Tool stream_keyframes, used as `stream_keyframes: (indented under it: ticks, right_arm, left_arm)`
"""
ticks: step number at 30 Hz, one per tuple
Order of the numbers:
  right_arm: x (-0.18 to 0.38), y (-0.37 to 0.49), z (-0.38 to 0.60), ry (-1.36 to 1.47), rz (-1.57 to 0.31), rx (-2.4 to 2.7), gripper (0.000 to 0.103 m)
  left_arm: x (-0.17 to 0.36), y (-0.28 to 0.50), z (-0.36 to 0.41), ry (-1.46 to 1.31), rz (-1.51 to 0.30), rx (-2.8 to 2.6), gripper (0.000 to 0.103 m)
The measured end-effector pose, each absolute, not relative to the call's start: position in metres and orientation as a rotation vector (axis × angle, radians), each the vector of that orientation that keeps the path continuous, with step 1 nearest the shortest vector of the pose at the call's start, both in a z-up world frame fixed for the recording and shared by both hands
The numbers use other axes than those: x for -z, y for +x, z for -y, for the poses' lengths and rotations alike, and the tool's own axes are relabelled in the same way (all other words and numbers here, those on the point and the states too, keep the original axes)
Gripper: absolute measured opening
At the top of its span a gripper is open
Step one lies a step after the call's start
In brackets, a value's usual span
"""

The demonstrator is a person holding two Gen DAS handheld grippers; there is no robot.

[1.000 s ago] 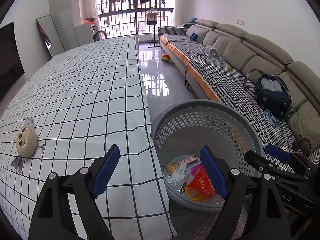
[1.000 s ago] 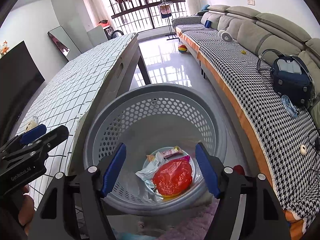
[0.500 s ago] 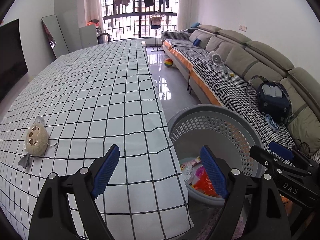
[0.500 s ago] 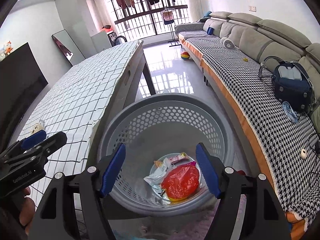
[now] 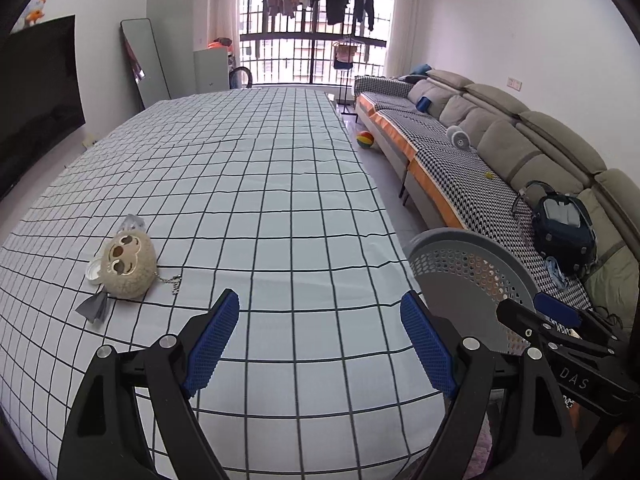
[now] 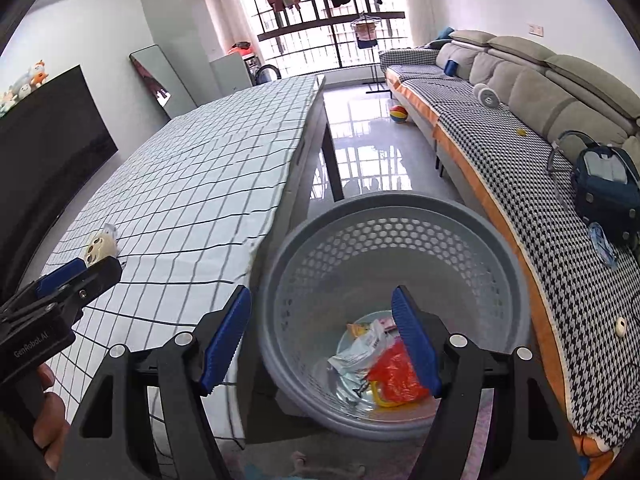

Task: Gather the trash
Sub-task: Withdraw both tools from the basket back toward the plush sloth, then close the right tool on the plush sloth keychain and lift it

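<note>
Left gripper point(image 5: 320, 334): jaws spread wide, empty, above the checked tablecloth point(image 5: 248, 184) near its right edge. Right gripper point(image 6: 320, 330): likewise spread, empty, over the grey basket point(image 6: 516, 276) on the floor beside the table, trash point(image 6: 384, 364) lying inside. Plush keychain point(image 5: 127, 266) lay far left.

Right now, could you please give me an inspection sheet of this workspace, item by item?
Surface: table under a checked cloth.
Job's things: grey basket on the floor beside the table, holding a red bag and wrappers.
Clutter: plush toy with a grey scrap and a white cap beside it.
Grippers: left gripper open, empty; right gripper open, empty, over the basket.
Cables: nothing seen.
Surroundings: sofa, blue bag, ball.
</note>
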State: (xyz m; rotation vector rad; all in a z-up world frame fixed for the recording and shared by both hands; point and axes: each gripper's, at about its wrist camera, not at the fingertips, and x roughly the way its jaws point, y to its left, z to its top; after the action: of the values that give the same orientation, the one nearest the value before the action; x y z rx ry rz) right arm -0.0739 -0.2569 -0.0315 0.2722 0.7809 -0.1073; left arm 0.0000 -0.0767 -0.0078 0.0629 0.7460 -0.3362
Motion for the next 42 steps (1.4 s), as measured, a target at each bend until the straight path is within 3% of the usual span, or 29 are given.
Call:
stream_keyframes:
  ticks: [42]
  right_arm:
    - [0.044,0.091,-0.013,0.03,-0.921,-0.309,0.071]
  left_arm:
    - [0.038,0.062,-0.176,-0.123,-0.803,-0.123,0.084]
